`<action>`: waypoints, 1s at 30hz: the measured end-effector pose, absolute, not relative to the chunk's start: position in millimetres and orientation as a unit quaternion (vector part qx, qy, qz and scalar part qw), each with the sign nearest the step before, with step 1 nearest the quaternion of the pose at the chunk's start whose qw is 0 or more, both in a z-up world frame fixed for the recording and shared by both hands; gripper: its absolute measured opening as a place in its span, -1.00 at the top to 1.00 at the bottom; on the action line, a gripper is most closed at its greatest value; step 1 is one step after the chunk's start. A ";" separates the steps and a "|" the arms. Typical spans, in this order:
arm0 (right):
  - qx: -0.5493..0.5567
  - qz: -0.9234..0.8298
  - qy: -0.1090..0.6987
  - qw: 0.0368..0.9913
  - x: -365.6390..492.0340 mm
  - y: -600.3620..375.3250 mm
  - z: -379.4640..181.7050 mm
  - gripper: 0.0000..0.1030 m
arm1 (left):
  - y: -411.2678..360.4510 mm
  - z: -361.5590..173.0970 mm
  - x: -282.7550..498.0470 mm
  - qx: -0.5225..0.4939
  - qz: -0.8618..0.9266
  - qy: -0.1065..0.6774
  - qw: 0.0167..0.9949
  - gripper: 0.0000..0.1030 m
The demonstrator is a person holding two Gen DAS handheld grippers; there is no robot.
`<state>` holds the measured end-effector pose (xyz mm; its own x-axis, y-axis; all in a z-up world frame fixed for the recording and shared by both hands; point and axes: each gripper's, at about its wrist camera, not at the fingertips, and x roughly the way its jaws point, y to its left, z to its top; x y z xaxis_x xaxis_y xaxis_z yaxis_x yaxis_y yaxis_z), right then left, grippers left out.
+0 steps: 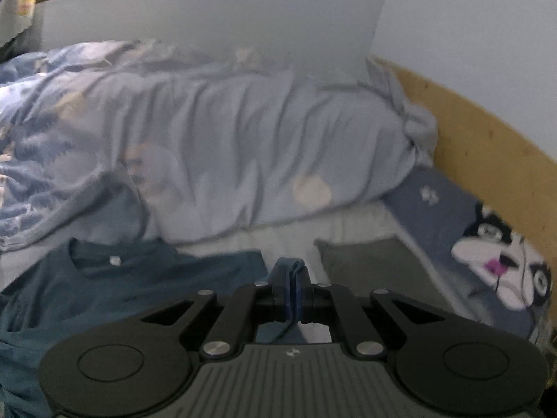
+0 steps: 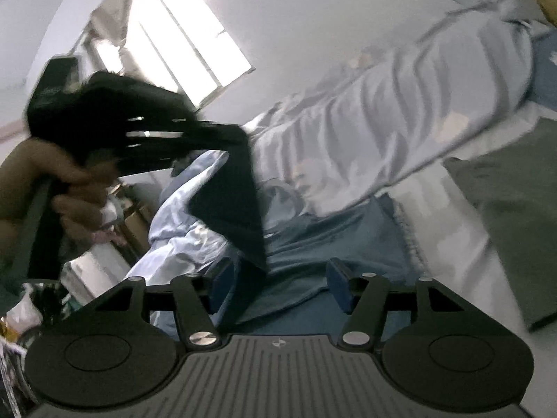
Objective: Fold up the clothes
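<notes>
While the left gripper (image 1: 291, 278) is fully closed, a fold of blue fabric (image 1: 286, 271) stands pinched between its pads; the fold matches the teal T-shirt (image 1: 104, 289) in colour, but whether it is that garment's sleeve or hem cannot be told. That T-shirt lies spread on the white bed sheet (image 1: 289, 233), collar and neck label facing up, to the left of and beneath the gripper. A folded grey-green garment (image 1: 376, 264) lies flat on the sheet to the right of the gripper, apart from the T-shirt. Behind both, a rumpled pale blue duvet (image 1: 243, 132) runs along the wall, with a wooden headboard (image 1: 487, 139) and a cartoon-print pillow (image 1: 504, 264) at the right.

From the right wrist view, the right gripper (image 2: 275, 287) has its jaws parted about midway, with nothing pressed between the pads; the teal T-shirt (image 2: 330, 244) lies below and ahead of them. At upper left a hand (image 2: 69, 188) holds the other gripper (image 2: 236, 136), blurred, from which a dark flap of cloth (image 2: 229, 205) hangs down toward the right gripper's left finger. Contact between flap and finger cannot be determined. The grey-green garment (image 2: 515, 216) lies at the right edge.
</notes>
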<state>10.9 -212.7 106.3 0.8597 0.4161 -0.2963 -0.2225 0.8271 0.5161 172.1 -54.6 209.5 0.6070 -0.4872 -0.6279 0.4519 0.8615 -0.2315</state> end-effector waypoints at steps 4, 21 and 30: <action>0.213 0.160 0.218 0.939 13.4 -202.9 104.9 -0.20 | -71.9 180.9 183.5 -0.023 -0.262 0.380 0.887 0.99; 0.214 0.119 0.259 0.934 25.2 -211.7 88.2 -0.20 | -120.4 83.7 261.2 -0.002 -0.230 0.416 0.880 0.96; 0.224 0.117 0.251 0.934 27.6 -219.0 87.8 -0.20 | -89.3 74.7 271.4 -0.066 -0.236 0.391 0.887 -0.06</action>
<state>27.6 -219.0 87.8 0.8469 0.3318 -0.4157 -0.1073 0.8721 0.4774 271.4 -89.3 74.7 0.5832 -0.4704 -0.6623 0.3671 0.8799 -0.3017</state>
